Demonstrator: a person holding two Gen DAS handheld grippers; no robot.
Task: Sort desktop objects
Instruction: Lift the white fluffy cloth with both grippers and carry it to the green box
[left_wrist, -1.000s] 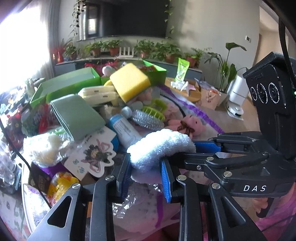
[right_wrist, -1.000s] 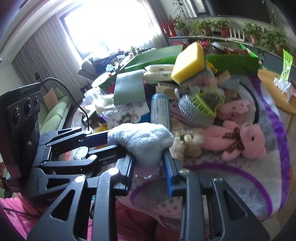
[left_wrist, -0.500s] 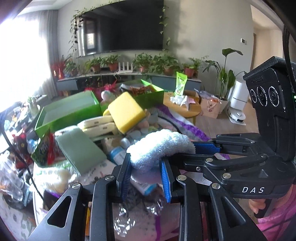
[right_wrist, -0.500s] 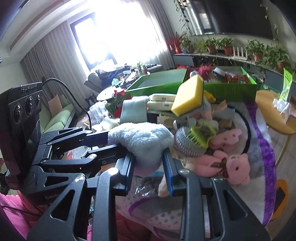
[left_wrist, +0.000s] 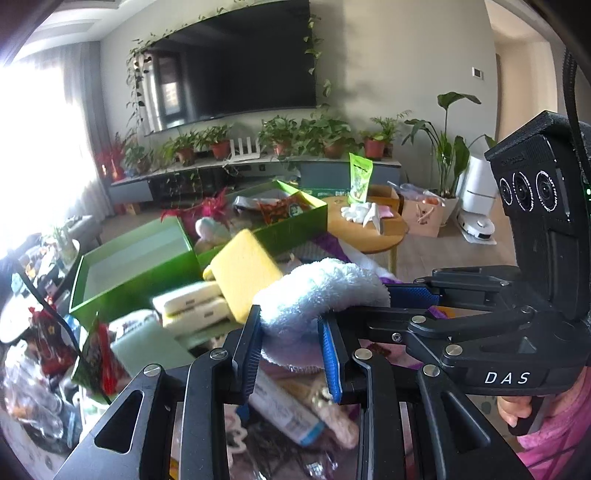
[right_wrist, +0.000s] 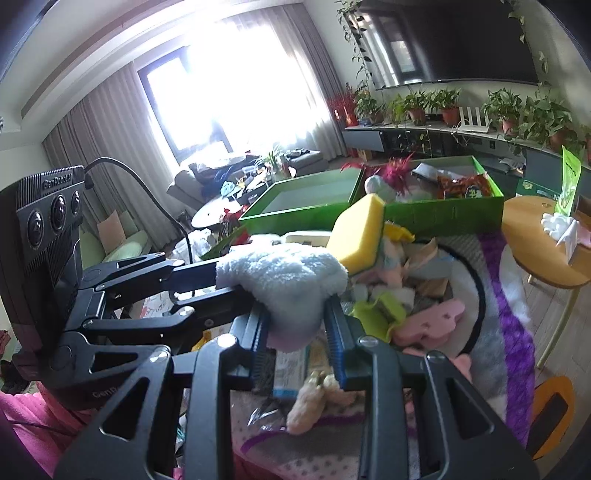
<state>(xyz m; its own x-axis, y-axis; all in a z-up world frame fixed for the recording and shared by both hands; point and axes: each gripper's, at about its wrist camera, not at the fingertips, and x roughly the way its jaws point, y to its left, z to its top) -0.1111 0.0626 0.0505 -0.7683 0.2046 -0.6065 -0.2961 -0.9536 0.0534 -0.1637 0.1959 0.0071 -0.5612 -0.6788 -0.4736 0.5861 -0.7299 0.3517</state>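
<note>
A white fluffy cloth (left_wrist: 317, 291) hangs in the air between both grippers. My left gripper (left_wrist: 291, 347) is shut on one end of it, blue pads pressing the pile. My right gripper (right_wrist: 301, 332) is shut on the other end of the cloth (right_wrist: 284, 280). Each gripper shows in the other's view, coming in from the side. Below lies a heap of objects: a yellow sponge (left_wrist: 243, 273), cream cases (left_wrist: 188, 306), a tube (left_wrist: 284, 410) and a pink plush toy (right_wrist: 428, 321).
Two green boxes stand behind the heap: one holds nothing (left_wrist: 133, 266), the other (left_wrist: 295, 225) holds snack packs. A round wooden side table (right_wrist: 535, 258) stands to the right. A TV wall with potted plants is at the back. A pink sleeve shows at the lower edge.
Both grippers have risen together with the cloth still held. The heap has dropped lower in both views and more of the room shows.
</note>
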